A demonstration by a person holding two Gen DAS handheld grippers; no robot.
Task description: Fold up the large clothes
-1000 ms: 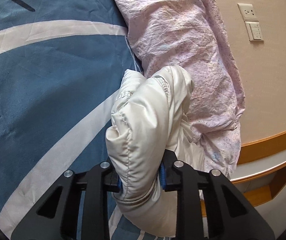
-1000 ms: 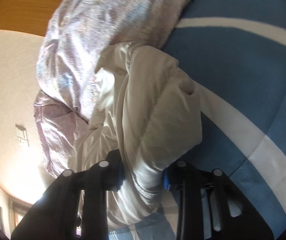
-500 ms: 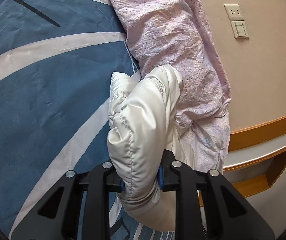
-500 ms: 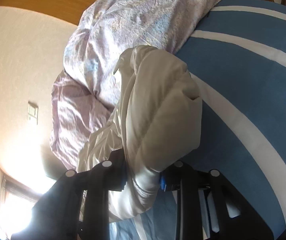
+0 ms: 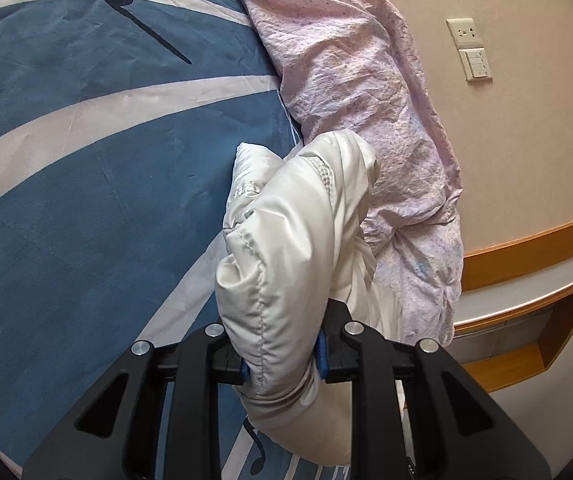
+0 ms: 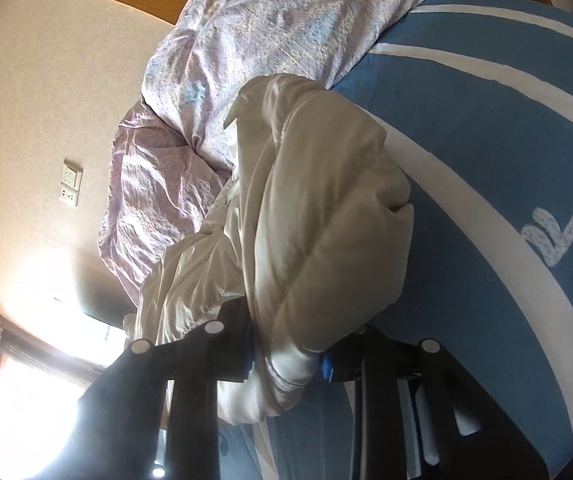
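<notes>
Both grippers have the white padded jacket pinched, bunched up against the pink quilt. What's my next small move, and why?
Probably draw both grippers apart: the left gripper and right gripper each clamp the white jacket, which hangs crumpled beside the pink quilt; it needs spreading over the blue bedcover.

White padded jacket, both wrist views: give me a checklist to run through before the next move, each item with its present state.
1. Left gripper clamped on the white padded jacket: ok.
2. Right gripper clamped on it: ok.
3. Jacket laid out flat: not ok, bunched.
4. Jacket apart from the crumpled lilac quilt: not ok, touching.
5. Open blue-and-white bedspread beside it: ok.
6. Sleeves and hem located: cannot tell.
</notes>
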